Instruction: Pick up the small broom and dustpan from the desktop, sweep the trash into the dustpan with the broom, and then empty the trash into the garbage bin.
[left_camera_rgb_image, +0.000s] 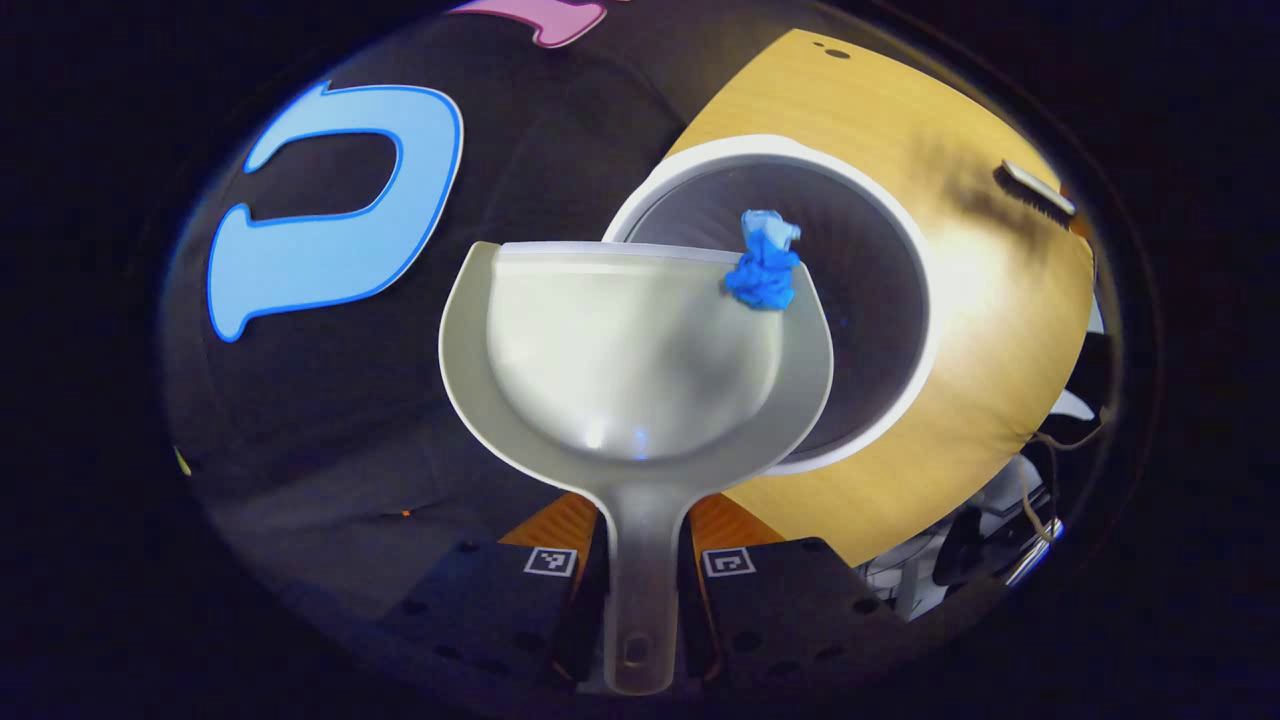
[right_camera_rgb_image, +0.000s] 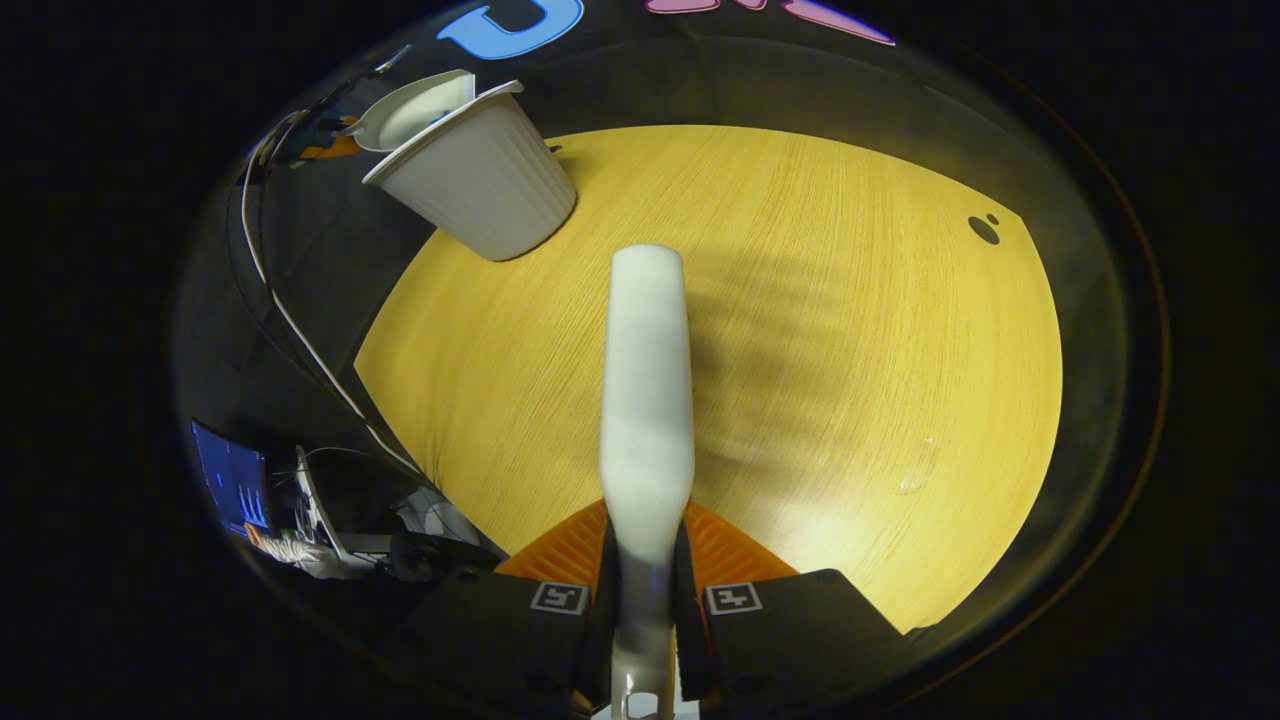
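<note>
- Tipping dustpan (left_camera_rgb_image: 634, 345) over the bin (left_camera_rgb_image: 905, 260), blue scrap (left_camera_rgb_image: 764, 262) sliding off its front lip.
- Left gripper (left_camera_rgb_image: 640, 575) clenching the dustpan handle between both fingers.
- Right gripper (right_camera_rgb_image: 645, 590) clamping the broom (right_camera_rgb_image: 646, 400) handle, holding it above the desk (right_camera_rgb_image: 850, 380), bin well apart.

Yellow wooden desktop (right_camera_rgb_image: 800, 330) under bright glare; black cloth wall (left_camera_rgb_image: 520, 130) behind; cables (right_camera_rgb_image: 300, 330) alongside.

dustpan (left_camera_rgb_image: 630, 350): smooth plastic — slightly glossy
garbage bin (right_camera_rgb_image: 490, 180): matt ribbed plastic
desktop (right_camera_rgb_image: 800, 350): fine-grained wood, satin
trash (left_camera_rgb_image: 763, 262): crumpled paper — matt
</note>
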